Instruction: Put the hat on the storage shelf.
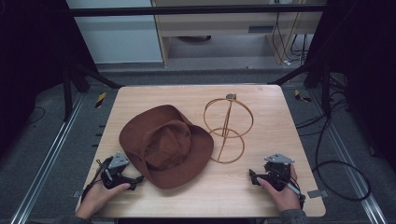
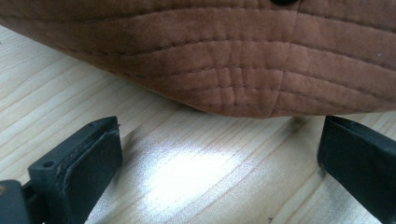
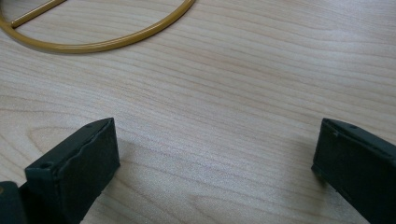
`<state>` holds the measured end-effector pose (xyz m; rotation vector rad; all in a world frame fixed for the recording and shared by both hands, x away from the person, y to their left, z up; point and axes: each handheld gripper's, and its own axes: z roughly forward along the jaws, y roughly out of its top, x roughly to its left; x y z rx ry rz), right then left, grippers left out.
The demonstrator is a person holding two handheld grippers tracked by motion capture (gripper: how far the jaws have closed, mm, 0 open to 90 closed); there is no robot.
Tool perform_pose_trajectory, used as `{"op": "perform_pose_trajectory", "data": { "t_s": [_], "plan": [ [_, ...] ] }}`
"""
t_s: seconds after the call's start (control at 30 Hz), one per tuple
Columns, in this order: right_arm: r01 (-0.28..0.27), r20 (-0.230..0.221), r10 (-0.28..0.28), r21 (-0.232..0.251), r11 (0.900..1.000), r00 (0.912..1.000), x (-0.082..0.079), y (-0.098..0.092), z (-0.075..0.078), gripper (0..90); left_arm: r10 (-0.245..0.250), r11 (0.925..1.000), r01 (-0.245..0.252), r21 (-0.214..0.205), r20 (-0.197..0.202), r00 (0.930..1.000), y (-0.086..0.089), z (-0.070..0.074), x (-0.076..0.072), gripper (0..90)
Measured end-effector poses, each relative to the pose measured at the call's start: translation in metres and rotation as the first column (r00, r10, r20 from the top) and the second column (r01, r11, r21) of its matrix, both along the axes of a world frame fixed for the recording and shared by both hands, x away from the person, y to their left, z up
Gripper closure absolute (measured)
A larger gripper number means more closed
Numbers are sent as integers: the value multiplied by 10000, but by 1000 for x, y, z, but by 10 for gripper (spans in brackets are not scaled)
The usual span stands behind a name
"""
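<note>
left claw (image 1: 138, 179) is spread wide, the brown hat (image 1: 166, 145) lying just ahead of its tips on the counter (image 1: 261, 186). right claw (image 1: 252, 177) is spread too, the gold wire stand (image 1: 227, 129) ahead of it. the soft brim (it sits flat) could slide away instead of being pinched.

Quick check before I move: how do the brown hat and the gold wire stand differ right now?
The brown hat is soft stitched fabric, solid and opaque; the gold wire stand is thin rigid hoops you can see through. The hat lies low and wide on the table, while the stand rises upright from its ring base. The hat's brim lies just ahead of the left hand-held gripper; the stand is nearer the right hand-held gripper. Both rest on the table, ungripped.
</note>
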<state>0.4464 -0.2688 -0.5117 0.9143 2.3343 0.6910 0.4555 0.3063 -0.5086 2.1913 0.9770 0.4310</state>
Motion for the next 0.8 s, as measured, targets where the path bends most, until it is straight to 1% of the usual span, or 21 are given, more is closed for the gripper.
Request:
{"op": "perform_pose_trajectory", "data": {
  "t_s": [0.13, 0.23, 0.27, 0.37, 0.4, 0.47, 0.5, 0.53, 0.57, 0.63, 0.7, 0.73, 0.8],
  "plan": [
    [0, 0, 0, 3, 10000, 10000, 0, 0, 0, 5, -77, 9999, 78, 69, -88, 9999, 0, 1, 0, 0],
    [-3, -1, 3, 3, 10000, 10000, 0, 0, 0, 5, -404, 9990, 408, 181, -242, 9989, 0, 3, -1, 10],
    [0, 0, 0, 3, 10000, 10000, 0, 0, 0, 5, -611, 9977, 618, 268, -273, 9978, 0, 4, -3, 18],
    [2, -3, -2, 6, 10000, 10000, 0, 0, 0, 5, -659, 9972, 670, 344, -307, 9974, 0, 5, -5, 29],
    [-2, -1, 2, 4, 10000, 10000, 0, 0, 0, 5, -700, 9968, 713, 373, -339, 9970, 0, 6, -5, 48],
    [-3, -1, 3, 3, 10000, 10000, 0, 0, 0, 5, -731, 9965, 742, 394, -286, 9969, 2, 8, -7, 48],
    [-6, -1, 6, 1, 10000, 10000, 0, 0, 0, 5, -719, 9968, 726, 330, -230, 9971, 3, 10, -7, 48],
    [-3, -1, 3, 0, 10000, 10000, 0, 0, 0, 5, -767, 9970, 768, 136, -77, 9970, 5, 14, -9, 48],
    [-5, 2, 5, 3, 10000, 10000, 0, 0, 0, 5, -767, 9970, 768, 136, -77, 9970, 5, 14, -9, 47],
    [-4, 0, 4, 1, 10000, 10000, 0, 0, 0, 5, -754, 9971, 754, -28, 42, 9971, 7, 17, -11, 45],
    [-2, -1, 2, 2, 10000, 10000, 0, 0, 0, 5, -730, 9971, 734, -178, 220, 9971, 10, 21, -13, 45],
    [-1, -3, 1, 1, 10000, 10000, 0, 0, 0, 5, -676, 9970, 689, -341, 365, 9970, 13, 24, -14, 45],
    [1, 1, -1, 1, 10000, 10000, 0, 0, 0, 5, -628, 9970, 647, -422, 440, 9971, 14, 25, -15, 45]
  ]
}}
